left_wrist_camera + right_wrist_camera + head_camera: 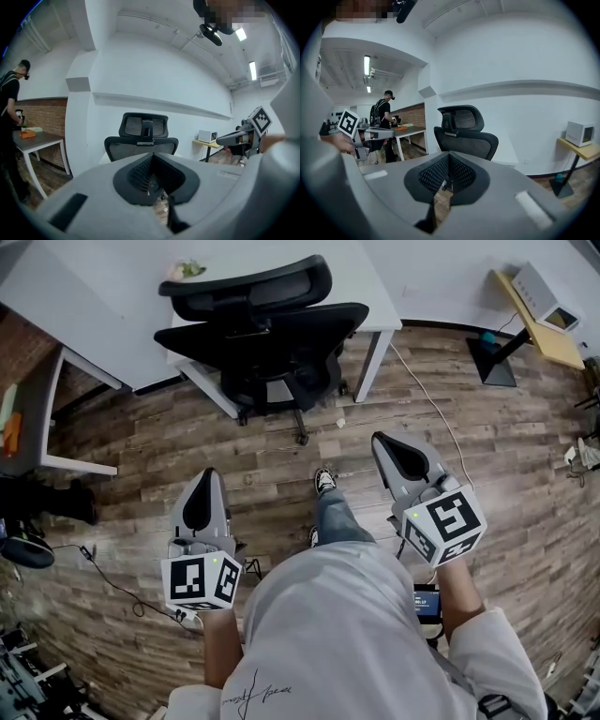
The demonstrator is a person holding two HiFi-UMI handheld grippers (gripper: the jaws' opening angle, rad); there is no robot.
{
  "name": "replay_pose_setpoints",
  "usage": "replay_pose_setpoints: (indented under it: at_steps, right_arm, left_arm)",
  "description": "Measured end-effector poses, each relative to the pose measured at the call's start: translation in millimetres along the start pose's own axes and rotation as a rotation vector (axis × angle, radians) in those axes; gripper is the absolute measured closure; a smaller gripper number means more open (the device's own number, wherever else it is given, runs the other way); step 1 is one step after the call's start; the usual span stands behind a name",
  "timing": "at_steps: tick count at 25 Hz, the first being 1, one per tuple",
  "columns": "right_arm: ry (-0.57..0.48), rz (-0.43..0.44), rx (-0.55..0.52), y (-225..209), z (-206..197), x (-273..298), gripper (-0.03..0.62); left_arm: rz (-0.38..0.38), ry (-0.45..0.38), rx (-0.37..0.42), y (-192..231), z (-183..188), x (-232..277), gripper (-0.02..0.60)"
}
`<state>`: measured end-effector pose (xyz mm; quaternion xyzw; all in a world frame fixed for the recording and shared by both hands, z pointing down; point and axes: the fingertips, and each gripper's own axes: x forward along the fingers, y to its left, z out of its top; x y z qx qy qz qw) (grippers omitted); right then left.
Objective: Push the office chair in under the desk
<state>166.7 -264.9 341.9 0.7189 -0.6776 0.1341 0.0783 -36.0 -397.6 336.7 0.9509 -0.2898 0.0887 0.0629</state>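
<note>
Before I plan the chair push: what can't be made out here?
Office chair base: mostly hidden behind left gripper and right gripper in their views.
Space under the desk: head view, covered by desktop and chair.
Green thing on desk: head view, too small.

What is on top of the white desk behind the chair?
A small greenish item sits on the desk, too small to identify. The office chair hides the desk's middle.

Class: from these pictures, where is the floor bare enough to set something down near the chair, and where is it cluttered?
Bare floor lies between the chair and the person's shoe, and right of the desk leg, crossed only by a thin white cable. Crowded: around the chair's base under the desk, and lower left with black cables.
</note>
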Motion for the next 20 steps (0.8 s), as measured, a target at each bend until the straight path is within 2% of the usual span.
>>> replay_pose_setpoints:
  at_steps: [6,20]
  right_arm:
    - [0.020,0.003,-0.022,-0.5,-3.4,1.5,0.585]
    - [0.074,-0.015,-0.060,0.7,-19.2,4.2,0.585]
  left_arm:
    - [0.004,0.034,-0.053,-0.2,-14.0,7.1,0.591]
    - [0.005,0.111,-0.120,-4.3,-43.1,18.0,0.591]
